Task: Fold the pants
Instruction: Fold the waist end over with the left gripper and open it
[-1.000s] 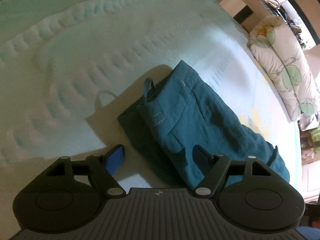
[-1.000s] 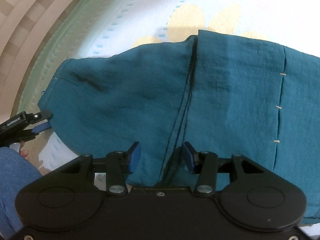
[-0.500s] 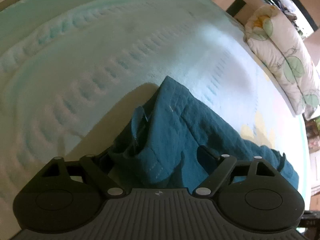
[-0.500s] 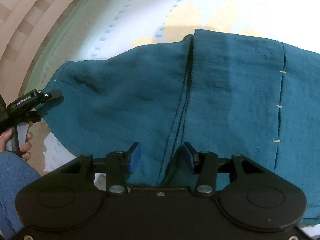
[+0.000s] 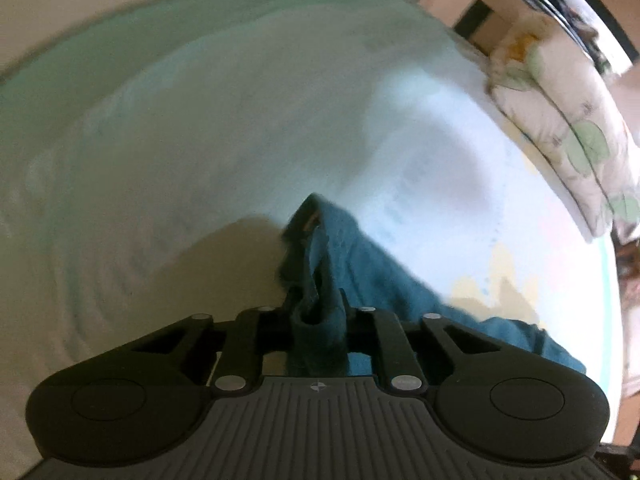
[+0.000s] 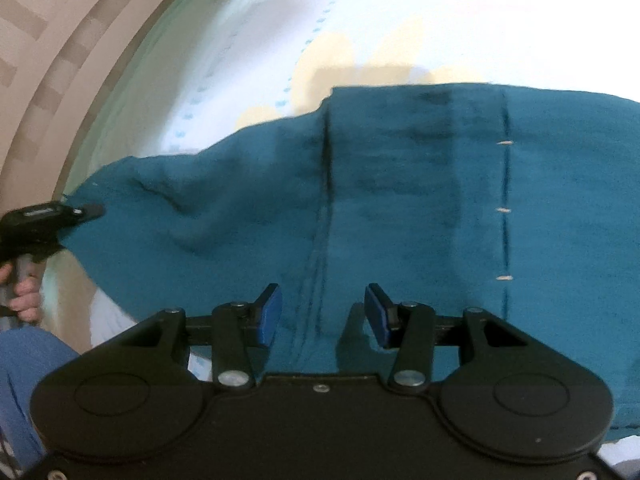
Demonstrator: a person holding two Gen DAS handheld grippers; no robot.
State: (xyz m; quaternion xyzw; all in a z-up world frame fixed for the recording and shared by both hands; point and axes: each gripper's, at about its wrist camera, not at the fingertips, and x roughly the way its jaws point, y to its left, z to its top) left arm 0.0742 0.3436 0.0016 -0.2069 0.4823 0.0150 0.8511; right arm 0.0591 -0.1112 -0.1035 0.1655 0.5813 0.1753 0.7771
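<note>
- The left gripper [image 5: 318, 320] is clenched on a bunched corner of the pants [image 5: 360, 264]. The cloth stands up between its fingers in a tight fold, so this corner is lifted a little off the bed [image 5: 200, 140].
- The right gripper [image 6: 323, 316] is released: its blue pads [image 6: 267, 314] stand apart with nothing between them. It hangs just above the pants [image 6: 400, 200], near the dark seam that runs toward it.
- I think the left side holds the corner in order to carry it over for a fold, while the right one waits above the middle, perhaps to press or take the cloth there.
- The pants lie spread across the pale bed [image 6: 440, 20], and in the right wrist view they fill most of the width. At the far left of this view the left gripper [image 6: 86, 211] bites the edge, and the hand [image 6: 24, 292] around its handle shows below.
- A pillow [image 5: 568, 136] with green leaves lies at the far side of the bed.
- The left view is blurred, so the folded corner is hard to read. The right end of the pants is cut off by the frame, and I cannot tell whether the clenched corner is hem or waistband.
</note>
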